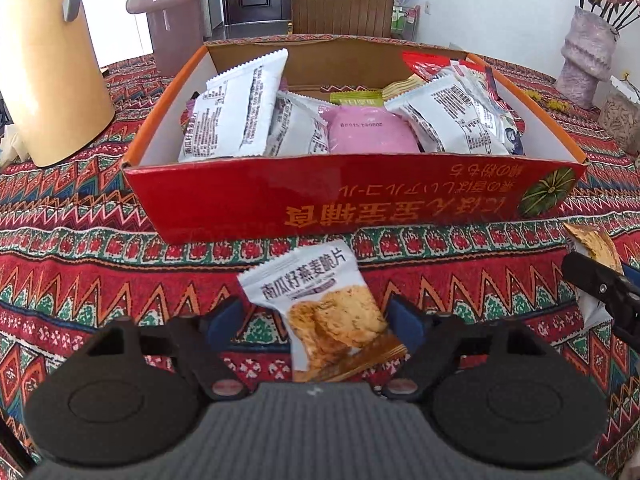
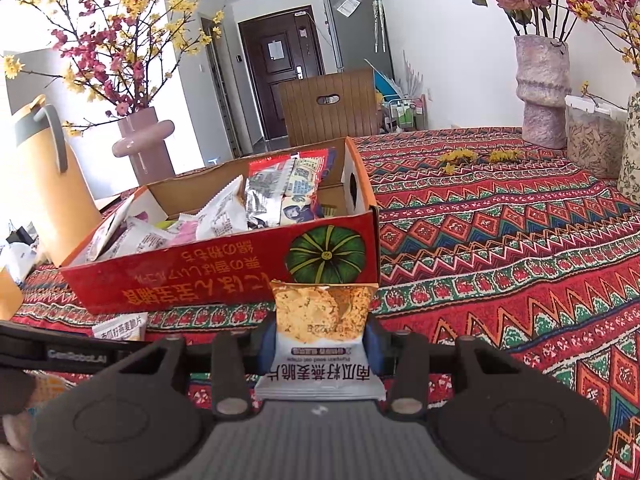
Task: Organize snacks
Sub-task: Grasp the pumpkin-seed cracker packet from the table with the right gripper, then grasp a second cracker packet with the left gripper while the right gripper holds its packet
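Meanwhile, the right gripper (image 2: 318,340) pinches one oat-crisp packet (image 2: 320,320) just before the red snack box (image 1: 352,196), while the left gripper (image 1: 316,322) straddles another packet (image 1: 320,300) on the patterned surface (image 1: 80,272), jaws spread, right pad close against it.

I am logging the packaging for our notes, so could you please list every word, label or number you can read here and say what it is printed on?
"南瓜籽燕麦脆片": snack packet between the left gripper's fingers.
"南瓜籽燕麦脆片", "Pumpkin seed oat crisps", upside down: packet held by the right gripper.
"GenRobot.AI": the other gripper's body.
Date-like digits on the pink packet: too blurred.
Red box front lettering: upside down, unreadable.
Ingredient panels on the white packets: too small.
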`<state>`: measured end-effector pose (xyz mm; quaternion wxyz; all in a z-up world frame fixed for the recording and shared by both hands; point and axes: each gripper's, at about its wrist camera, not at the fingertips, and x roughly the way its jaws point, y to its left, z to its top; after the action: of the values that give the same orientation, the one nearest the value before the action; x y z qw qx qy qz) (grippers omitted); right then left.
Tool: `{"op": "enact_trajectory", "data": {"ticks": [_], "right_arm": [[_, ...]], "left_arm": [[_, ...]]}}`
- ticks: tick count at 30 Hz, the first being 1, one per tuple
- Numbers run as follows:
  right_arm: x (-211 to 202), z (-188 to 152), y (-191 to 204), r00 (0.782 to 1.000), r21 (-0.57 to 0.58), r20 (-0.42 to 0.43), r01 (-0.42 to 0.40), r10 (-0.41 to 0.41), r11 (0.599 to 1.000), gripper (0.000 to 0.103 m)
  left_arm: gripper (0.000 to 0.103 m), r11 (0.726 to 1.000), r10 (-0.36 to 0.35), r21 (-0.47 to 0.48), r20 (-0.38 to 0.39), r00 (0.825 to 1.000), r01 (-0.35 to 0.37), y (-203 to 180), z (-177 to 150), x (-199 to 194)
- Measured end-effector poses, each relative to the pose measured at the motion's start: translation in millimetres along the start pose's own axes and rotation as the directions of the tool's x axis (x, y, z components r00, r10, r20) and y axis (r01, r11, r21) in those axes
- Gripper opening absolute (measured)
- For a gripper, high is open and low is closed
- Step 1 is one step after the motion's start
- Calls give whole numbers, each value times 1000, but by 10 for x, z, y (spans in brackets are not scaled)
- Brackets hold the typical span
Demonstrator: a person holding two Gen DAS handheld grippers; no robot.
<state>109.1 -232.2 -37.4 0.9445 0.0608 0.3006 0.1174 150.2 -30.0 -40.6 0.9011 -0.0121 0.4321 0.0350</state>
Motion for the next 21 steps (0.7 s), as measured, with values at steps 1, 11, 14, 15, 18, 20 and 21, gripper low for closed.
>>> {"op": "enact_trajectory", "data": {"ticks": [1, 11, 14, 15, 18, 20, 21], "right_arm": [[-3, -7, -3, 1000, 1, -1, -1, 1, 1000, 42], [-27, -68, 23, 1000, -2, -10, -6, 6, 1000, 42], [-41, -67, 49, 1000, -8, -9, -6, 6, 1000, 42], [-48, -64, 57, 1000, -9, -8, -7, 7, 1000, 42], [-72, -47, 84, 1000, -16, -1, -8, 7, 1000, 42], [-94, -35, 103, 1000, -22, 5, -8, 9, 1000, 42], [-102, -28, 112, 1000, -25, 8, -9, 9, 1000, 42]], "left_arm": [[64, 1000, -1, 11, 6, 1000, 1, -13, -8, -12], [42, 998, -34, 50, 47, 998, 32, -25, -90, -136], [42, 998, -46, 54, 66, 997, 43, -16, -103, -190], [42, 997, -52, 55, 72, 996, 48, -12, -105, -209], [42, 996, -70, 66, 97, 993, 63, -14, -115, -280], [42, 995, -80, 75, 113, 990, 72, -18, -117, -328], [42, 994, -87, 81, 124, 988, 78, -20, -117, -360]]}}
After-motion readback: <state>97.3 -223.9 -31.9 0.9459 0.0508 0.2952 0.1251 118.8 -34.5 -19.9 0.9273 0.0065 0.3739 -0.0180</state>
